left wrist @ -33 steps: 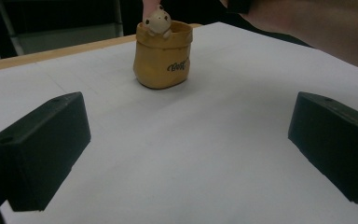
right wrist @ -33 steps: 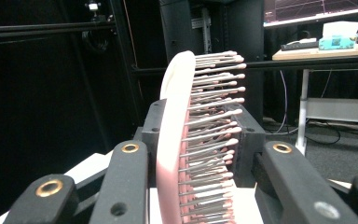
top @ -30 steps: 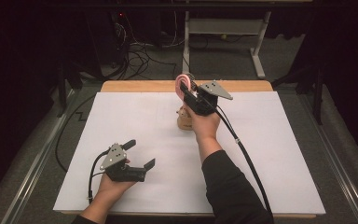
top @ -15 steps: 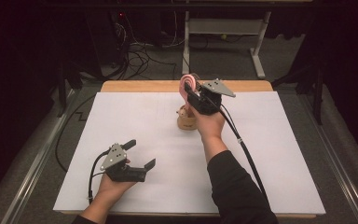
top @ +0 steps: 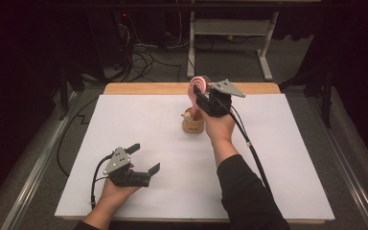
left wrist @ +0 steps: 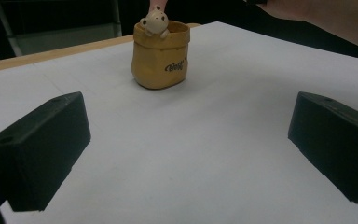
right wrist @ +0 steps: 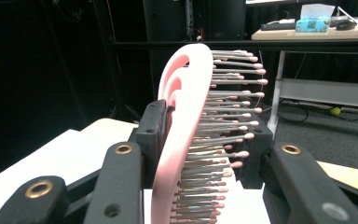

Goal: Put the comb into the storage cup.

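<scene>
Right gripper (top: 197,93) fingers pinch a pink brush (top: 195,88), one finger (right wrist: 153,135) flat on its back and the other against the bristle tips. They have just been easing apart a little, brush between them, pads on it. Brush stands upright, bristle head up, handle end going down toward the pot (top: 192,123) directly under it. Whether the handle touches the pot I cannot tell. In the right gripper view the brush (right wrist: 186,135) rises from the bottom centre, bristles pointing to 3 o'clock.

Pot sits on the white table (top: 139,124) just past centre, toward 12 o'clock. It is a tan sack-shaped pot with a small bear figure (left wrist: 154,22) on its rim. Right hand (top: 219,127) is at the pot's 3 o'clock, close beside it.

Left gripper (top: 141,158) fingers spread wide, nothing between them. It rests in the left hand (top: 115,188) at the table's 7 o'clock, well apart from the pot. In the left gripper view the pot (left wrist: 159,56) lies ahead at 12 o'clock, bare table between.
</scene>
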`<state>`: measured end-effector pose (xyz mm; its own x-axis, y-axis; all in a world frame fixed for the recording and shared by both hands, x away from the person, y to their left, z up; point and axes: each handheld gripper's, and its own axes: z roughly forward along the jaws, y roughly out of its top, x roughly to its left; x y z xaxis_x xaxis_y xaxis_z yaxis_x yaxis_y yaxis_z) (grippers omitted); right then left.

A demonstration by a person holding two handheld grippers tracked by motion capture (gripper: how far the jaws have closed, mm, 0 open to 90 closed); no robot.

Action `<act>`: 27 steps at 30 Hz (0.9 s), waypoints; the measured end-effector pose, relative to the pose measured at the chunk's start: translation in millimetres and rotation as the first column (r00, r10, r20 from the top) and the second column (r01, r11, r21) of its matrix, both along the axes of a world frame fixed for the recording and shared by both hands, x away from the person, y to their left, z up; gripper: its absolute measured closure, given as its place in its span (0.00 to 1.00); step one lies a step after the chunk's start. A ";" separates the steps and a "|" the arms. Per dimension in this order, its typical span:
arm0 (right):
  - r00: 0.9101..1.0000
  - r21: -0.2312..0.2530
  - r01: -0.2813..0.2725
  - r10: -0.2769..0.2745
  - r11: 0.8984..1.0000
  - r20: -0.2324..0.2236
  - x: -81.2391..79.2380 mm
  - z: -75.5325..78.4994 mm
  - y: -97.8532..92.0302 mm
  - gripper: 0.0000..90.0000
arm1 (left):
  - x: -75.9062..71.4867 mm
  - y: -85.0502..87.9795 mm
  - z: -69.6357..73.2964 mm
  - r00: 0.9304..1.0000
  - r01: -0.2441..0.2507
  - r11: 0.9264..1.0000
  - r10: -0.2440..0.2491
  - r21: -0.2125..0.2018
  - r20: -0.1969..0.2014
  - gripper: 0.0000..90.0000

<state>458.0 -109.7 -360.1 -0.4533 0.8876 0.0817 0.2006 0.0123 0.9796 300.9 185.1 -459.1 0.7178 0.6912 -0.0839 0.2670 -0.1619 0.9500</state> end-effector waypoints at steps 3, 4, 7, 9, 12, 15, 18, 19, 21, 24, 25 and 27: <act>1.000 0.005 -0.001 0.001 1.000 -0.013 0.0 0.7 -1.7 0.69 | 0.3 0.2 -0.2 1.000 0.000 1.000 0.000 0.000 -0.002 0.00; 1.000 0.006 -0.002 0.002 1.000 -0.018 -0.2 0.8 -2.1 0.69 | 0.4 0.2 -0.2 1.000 -0.001 1.000 0.001 -0.001 -0.002 0.00; 1.000 0.006 0.000 0.000 1.000 -0.023 -0.4 1.3 -3.2 0.68 | 0.5 0.3 -0.4 1.000 -0.001 1.000 0.001 0.000 -0.004 0.00; 1.000 0.001 0.001 -0.001 1.000 -0.024 -0.6 1.6 -4.0 0.68 | 0.6 0.3 -0.5 1.000 -0.001 1.000 0.001 0.000 -0.005 0.00; 1.000 -0.011 0.006 -0.006 1.000 -0.024 -1.0 2.0 -5.6 0.67 | 0.6 0.4 -0.5 1.000 -0.002 1.000 0.002 -0.001 -0.006 0.00; 1.000 -0.007 0.007 -0.007 1.000 -0.026 -1.0 2.1 -8.4 0.66 | 0.6 0.2 -0.6 1.000 -0.001 1.000 0.001 0.001 -0.006 0.00; 0.999 -0.010 0.009 -0.009 1.000 -0.030 -1.4 1.5 -10.1 0.65 | 0.6 0.3 -0.6 1.000 -0.002 1.000 0.002 0.000 -0.007 0.00; 0.999 -0.012 0.010 -0.010 1.000 -0.031 -1.4 1.3 -10.7 0.65 | 0.6 0.4 -0.6 1.000 -0.002 1.000 0.002 -0.001 -0.007 0.00; 0.999 -0.013 0.012 -0.012 1.000 -0.030 -1.5 1.2 -12.0 0.65 | 0.7 0.6 -0.6 1.000 -0.002 1.000 0.002 -0.003 -0.008 0.00; 0.999 -0.010 0.014 -0.014 1.000 -0.031 -2.0 0.2 -14.4 0.65 | 0.8 0.6 -0.6 1.000 -0.003 1.000 0.003 -0.002 -0.007 0.00; 0.999 -0.010 0.015 -0.015 1.000 -0.033 -2.2 -0.2 -15.0 0.65 | 0.8 0.7 -0.5 1.000 -0.005 1.000 0.005 0.000 -0.004 0.00; 0.999 -0.006 0.018 -0.018 1.000 -0.035 -2.0 -1.3 -16.5 0.64 | 0.8 1.3 -0.4 1.000 -0.007 1.000 0.007 -0.004 -0.005 0.00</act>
